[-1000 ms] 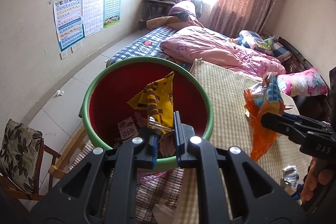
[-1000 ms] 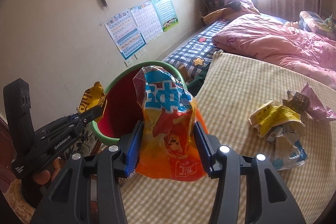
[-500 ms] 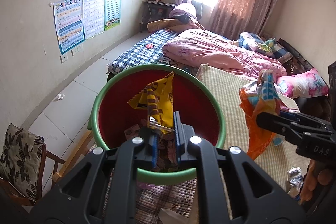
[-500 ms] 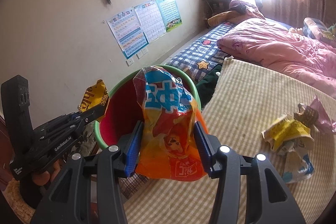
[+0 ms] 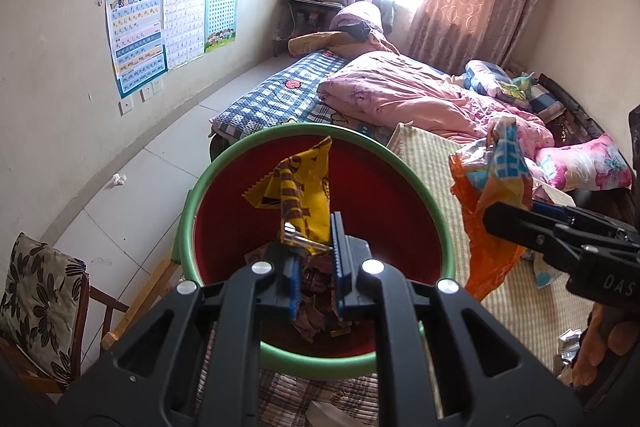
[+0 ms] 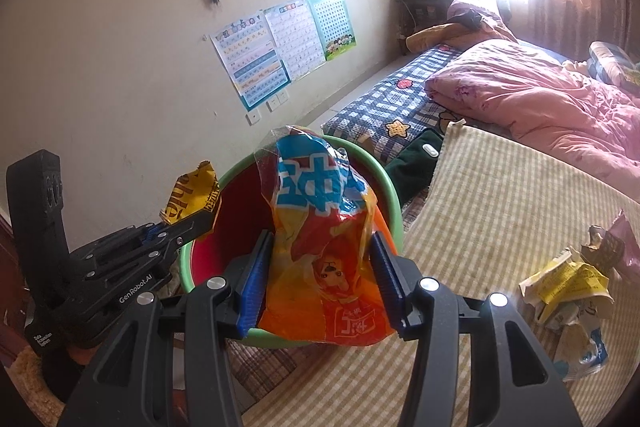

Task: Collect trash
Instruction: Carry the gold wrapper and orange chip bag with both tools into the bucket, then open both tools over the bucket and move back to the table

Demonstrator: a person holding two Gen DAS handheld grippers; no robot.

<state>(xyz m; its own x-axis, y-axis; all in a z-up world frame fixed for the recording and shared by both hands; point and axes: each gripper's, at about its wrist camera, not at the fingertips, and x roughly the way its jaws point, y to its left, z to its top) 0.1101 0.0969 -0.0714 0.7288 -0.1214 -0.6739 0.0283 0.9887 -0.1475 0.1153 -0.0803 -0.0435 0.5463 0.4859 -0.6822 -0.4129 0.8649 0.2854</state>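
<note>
The left gripper (image 5: 314, 267) pinches a yellow wrapper (image 5: 304, 195) nearly shut above the red bin (image 5: 400, 199), seemingly so it drops straight in. The right gripper (image 6: 324, 279), jaws half apart, clamps a puffy orange bag (image 6: 332, 259) at the bin's 3 o'clock rim. Its arm reads "DAS", the left "GenRobot.AI"; more litter (image 6: 572, 279) waits on the mat (image 6: 500, 195).

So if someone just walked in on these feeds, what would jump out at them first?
Probably the red bin with the green rim, dead centre below both grippers. The left gripper holds a yellow wrapper over its mouth, and the right gripper clamps a big orange-and-blue snack bag at the rim. Next, the crumpled wrappers lying on the striped mat.
</note>
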